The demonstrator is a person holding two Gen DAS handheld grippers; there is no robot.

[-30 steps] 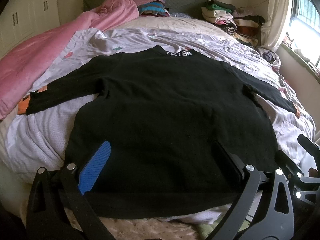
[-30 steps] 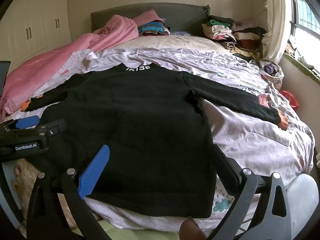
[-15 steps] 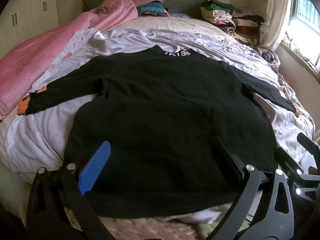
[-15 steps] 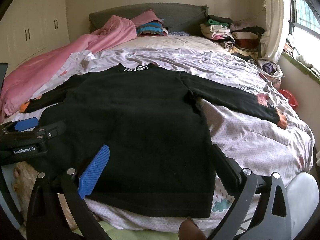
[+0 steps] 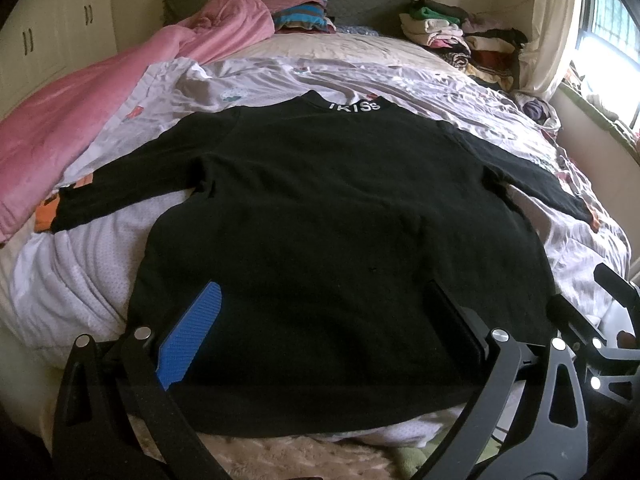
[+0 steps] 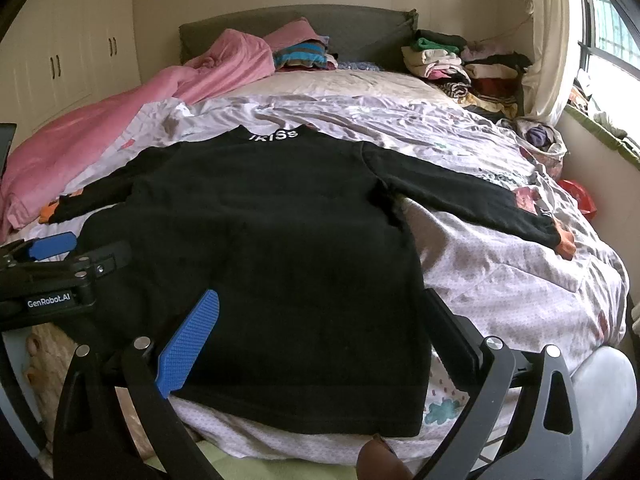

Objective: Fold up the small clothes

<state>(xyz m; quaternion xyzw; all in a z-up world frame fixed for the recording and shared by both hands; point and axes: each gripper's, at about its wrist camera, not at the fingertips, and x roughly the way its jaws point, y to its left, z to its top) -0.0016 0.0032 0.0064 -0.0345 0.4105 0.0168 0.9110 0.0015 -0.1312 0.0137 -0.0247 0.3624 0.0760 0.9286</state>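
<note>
A black long-sleeved sweater [image 5: 332, 232] [image 6: 280, 248] lies flat on the bed, collar with white letters [image 5: 354, 106] at the far end, both sleeves spread sideways with orange cuffs [image 6: 564, 242]. My left gripper [image 5: 324, 312] hovers open above the hem near the bed's foot, nothing between its fingers. My right gripper [image 6: 320, 312] is open too, over the hem's right half. The left gripper [image 6: 60, 256] also shows at the left edge of the right wrist view, and part of the right gripper [image 5: 600, 332] at the right edge of the left wrist view.
A pink quilt [image 5: 100, 120] lies along the bed's left side. Folded clothes [image 6: 472, 68] are stacked at the far right by the headboard [image 6: 360, 28], more [image 6: 304, 54] at the far middle. White wardrobes [image 6: 72, 52] stand left, a window [image 6: 608, 32] right.
Both views have shifted only slightly; the sweater lies as before and both grippers stay open.
</note>
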